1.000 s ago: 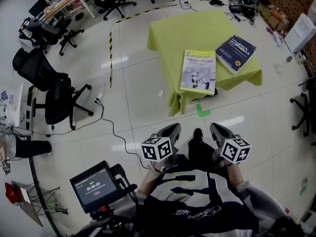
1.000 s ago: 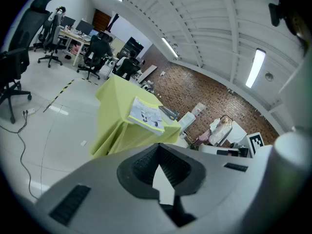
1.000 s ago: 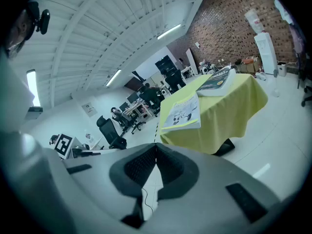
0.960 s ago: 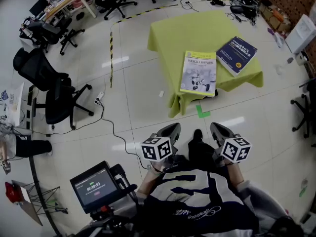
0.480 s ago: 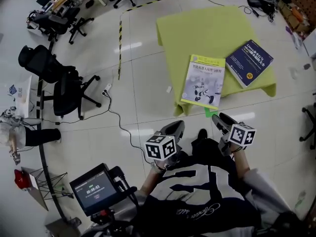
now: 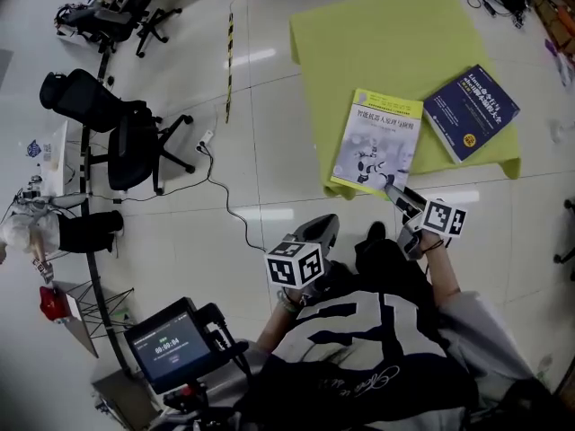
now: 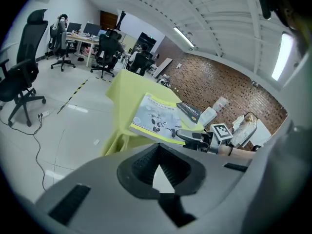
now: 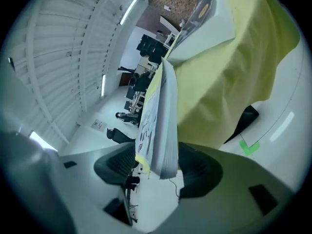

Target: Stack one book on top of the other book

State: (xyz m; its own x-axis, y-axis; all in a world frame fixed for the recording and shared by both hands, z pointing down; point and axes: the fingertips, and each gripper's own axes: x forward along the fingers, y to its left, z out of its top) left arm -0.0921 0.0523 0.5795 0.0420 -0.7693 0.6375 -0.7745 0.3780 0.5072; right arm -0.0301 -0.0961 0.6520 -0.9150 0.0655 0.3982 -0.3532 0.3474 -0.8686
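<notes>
A yellow-and-white book [image 6: 375,142] lies on the yellow-green tablecloth [image 6: 377,34], its near end overhanging the table's edge. A dark blue book [image 6: 471,112] lies to its right, apart from it. My right gripper [image 6: 393,188] is at the yellow book's near corner. In the right gripper view its jaws are opening, with that book's corner [image 8: 162,130] between the pads and gaps on both sides. My left gripper [image 6: 326,226] hangs shut and empty over the floor, short of the table. The left gripper view shows both books [image 7: 158,121] and the right gripper [image 7: 194,137].
Black office chairs [image 6: 121,133] stand at the left beside a floor cable [image 6: 235,214] and a black-and-yellow tape line [image 6: 230,52]. A small screen [image 6: 169,346] sits at the person's lower left. A green tape mark [image 8: 248,147] lies on the floor under the table's near corner.
The person has stepped closer to the table. My right gripper has gone forward and down to the yellow book's near corner, rolled, and opened its jaws. The left gripper has advanced a little, still shut.
</notes>
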